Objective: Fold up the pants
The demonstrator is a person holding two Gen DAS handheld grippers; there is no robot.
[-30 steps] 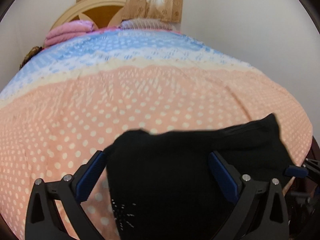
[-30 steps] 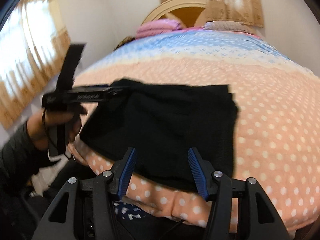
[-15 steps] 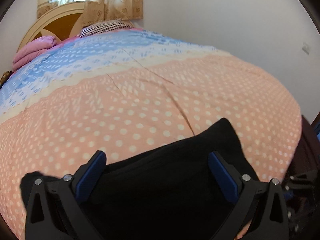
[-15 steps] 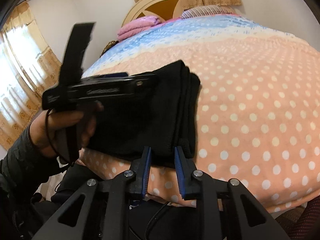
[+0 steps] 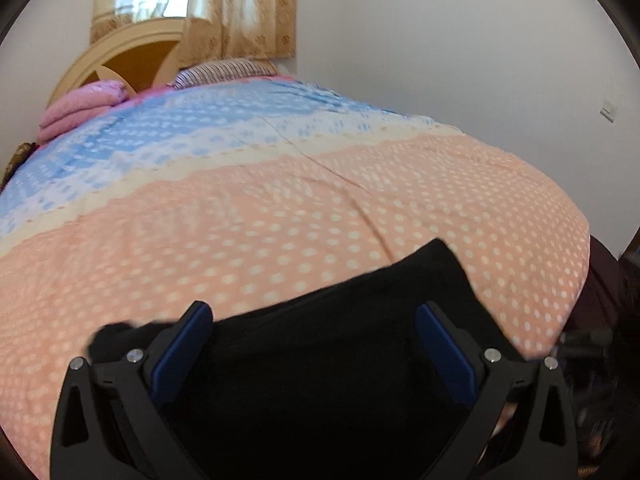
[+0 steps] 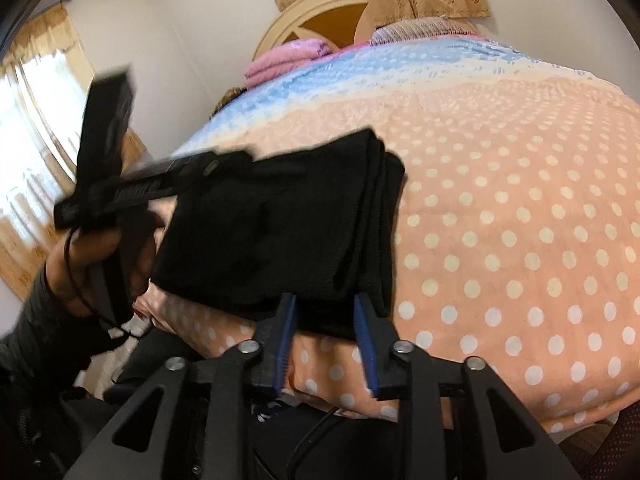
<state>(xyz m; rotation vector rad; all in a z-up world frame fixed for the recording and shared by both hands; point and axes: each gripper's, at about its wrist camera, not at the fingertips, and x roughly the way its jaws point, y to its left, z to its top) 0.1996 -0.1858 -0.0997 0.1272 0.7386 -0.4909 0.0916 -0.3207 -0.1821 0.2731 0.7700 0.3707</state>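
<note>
The black pants (image 6: 288,236) lie folded in a thick stack near the front edge of the bed (image 6: 520,208). My right gripper (image 6: 324,316) sits at the stack's near edge. Its jaws are opening, with the folded edge between the blue pads (image 6: 285,332) and no clear pinch. In the left wrist view the pants (image 5: 340,360) fill the space under my left gripper (image 5: 314,330), which stands wide open above the cloth and grips nothing. The right wrist view shows that left gripper's body (image 6: 132,188), blurred, in a person's hand (image 6: 92,264) over the stack's left side.
The bedspread is peach with white dots, then blue toward the headboard (image 5: 120,56). Folded pink bedding (image 5: 80,108) and a striped pillow (image 5: 224,70) lie at the far end. White walls stand to the right, curtained windows behind and to the left.
My right gripper came up to the near edge of the pants; its jaws narrowed, then widened a little. My left gripper shifted across the stack, staying wide open.
</note>
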